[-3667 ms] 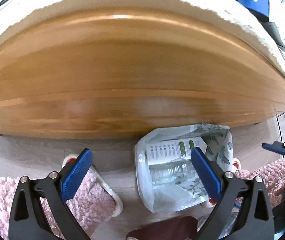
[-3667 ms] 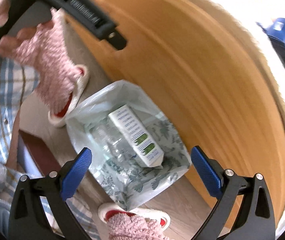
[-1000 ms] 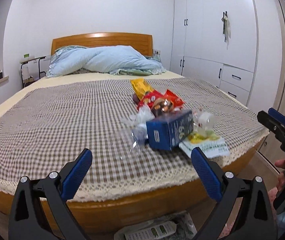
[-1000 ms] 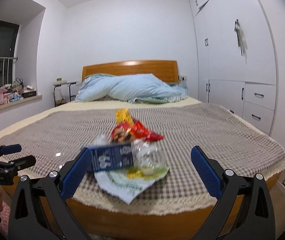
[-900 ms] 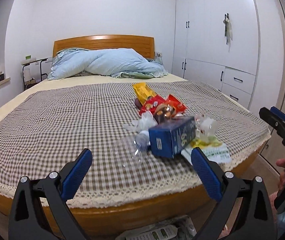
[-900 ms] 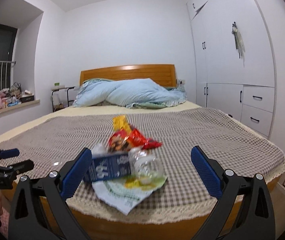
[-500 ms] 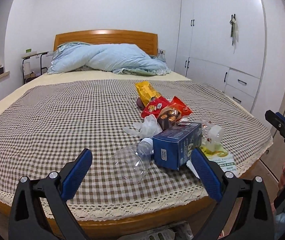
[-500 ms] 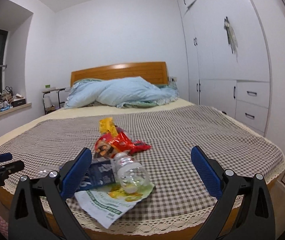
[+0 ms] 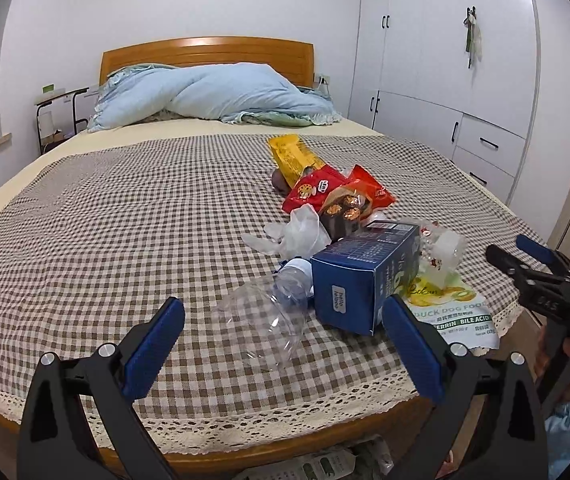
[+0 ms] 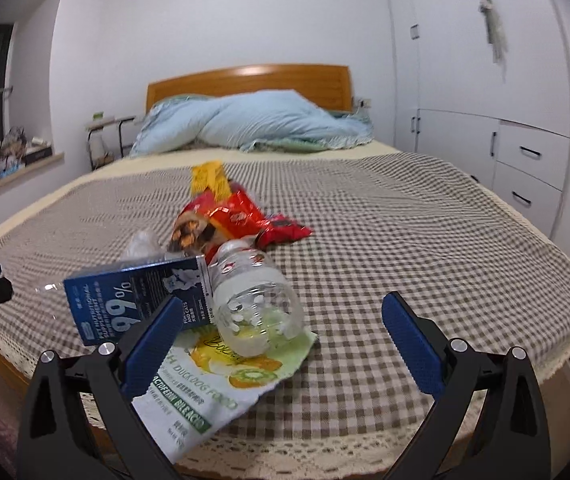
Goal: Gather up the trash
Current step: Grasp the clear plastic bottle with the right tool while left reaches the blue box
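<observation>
- Left wrist view: compared with half a second ago the left gripper (image 9: 283,338) has moved closer to the trash pile; its blue fingers are spread wide apart with nothing between them.
- Right wrist view: the right gripper (image 10: 277,338) has also moved in, fingers wide apart and empty; a few seconds ago both cameras faced a bag on the floor.
- Nearest, at 6 o'clock, a clear crushed bottle (image 9: 269,312) lies on its side just beside a blue carton (image 9: 365,280).
- At 3 o'clock of the carton, a second clear bottle (image 10: 255,300) rests on a flat dog food pouch (image 10: 205,380) at the bed's edge.
- Beyond, toward 12 o'clock, lie a crumpled plastic wrap (image 9: 297,232), red snack bags (image 9: 337,192) and a yellow packet (image 9: 291,156).
- All sit on a brown checked bedspread (image 9: 125,220).
- Farther off: a pale blue duvet (image 9: 213,96), a wooden headboard (image 9: 205,50), and white wardrobes (image 9: 445,60) at 2 o'clock.
</observation>
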Demonstrator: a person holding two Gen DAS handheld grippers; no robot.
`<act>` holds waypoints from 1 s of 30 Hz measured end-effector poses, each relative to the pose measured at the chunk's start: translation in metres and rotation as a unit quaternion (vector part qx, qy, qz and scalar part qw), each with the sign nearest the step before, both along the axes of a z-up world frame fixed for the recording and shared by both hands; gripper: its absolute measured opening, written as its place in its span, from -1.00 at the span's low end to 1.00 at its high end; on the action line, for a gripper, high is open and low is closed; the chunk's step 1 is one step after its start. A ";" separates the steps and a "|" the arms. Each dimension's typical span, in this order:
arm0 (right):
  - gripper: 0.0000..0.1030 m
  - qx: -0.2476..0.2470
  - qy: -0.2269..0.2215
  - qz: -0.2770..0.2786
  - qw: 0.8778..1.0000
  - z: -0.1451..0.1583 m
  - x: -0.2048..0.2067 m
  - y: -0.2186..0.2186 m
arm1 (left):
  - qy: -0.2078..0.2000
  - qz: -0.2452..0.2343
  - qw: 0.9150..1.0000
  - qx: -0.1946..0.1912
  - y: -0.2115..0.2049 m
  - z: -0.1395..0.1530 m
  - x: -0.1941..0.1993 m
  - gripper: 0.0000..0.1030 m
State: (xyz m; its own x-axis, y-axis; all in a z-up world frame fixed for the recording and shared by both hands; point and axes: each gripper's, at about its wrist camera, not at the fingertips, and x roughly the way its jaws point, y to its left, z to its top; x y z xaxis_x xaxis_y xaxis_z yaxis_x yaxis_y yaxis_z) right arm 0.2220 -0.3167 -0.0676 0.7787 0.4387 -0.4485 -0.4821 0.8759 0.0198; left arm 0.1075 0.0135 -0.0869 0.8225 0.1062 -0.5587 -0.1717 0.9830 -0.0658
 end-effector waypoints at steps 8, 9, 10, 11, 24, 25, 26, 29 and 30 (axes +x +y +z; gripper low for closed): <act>0.85 -0.037 0.035 0.022 0.998 -0.020 0.030 0.024 | 0.004 0.000 1.000 0.013 0.000 0.002 0.007 0.86; 0.85 -0.051 0.033 0.024 0.998 -0.023 0.032 0.027 | 0.005 0.000 1.000 0.014 0.000 0.002 0.007 0.86; 0.85 -0.061 0.032 0.026 0.997 -0.025 0.035 0.030 | 0.006 0.001 1.000 0.014 0.000 0.002 0.007 0.86; 0.85 -0.079 0.029 0.026 0.996 -0.028 0.037 0.034 | 0.006 0.000 1.000 0.015 0.000 0.002 0.008 0.86; 0.16 -0.071 0.037 0.066 0.995 -0.025 0.029 0.028 | 0.032 -0.040 0.998 0.048 -0.021 0.003 0.030 0.86; 0.15 -0.062 0.035 0.061 0.996 -0.023 0.028 0.024 | 0.038 -0.048 0.997 0.050 -0.024 0.002 0.034 0.86; 0.15 -0.052 0.032 0.055 0.997 -0.020 0.028 0.019 | 0.042 -0.056 0.996 0.052 -0.027 0.002 0.038 0.86; 0.15 -0.026 0.022 0.033 0.999 -0.012 0.027 0.008 | 0.048 -0.080 0.994 0.049 -0.035 0.000 0.047 0.86; 0.15 -0.017 0.019 0.025 0.999 -0.009 0.026 0.004 | 0.048 -0.089 0.994 0.044 -0.038 -0.001 0.049 0.86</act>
State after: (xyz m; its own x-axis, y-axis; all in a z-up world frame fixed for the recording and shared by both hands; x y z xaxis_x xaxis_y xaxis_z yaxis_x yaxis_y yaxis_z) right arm 0.2475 -0.3131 -0.0768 0.7385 0.4596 -0.4933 -0.5241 0.8516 0.0089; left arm 0.1560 -0.0241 -0.0875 0.7764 0.0159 -0.6301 0.0031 0.9996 0.0291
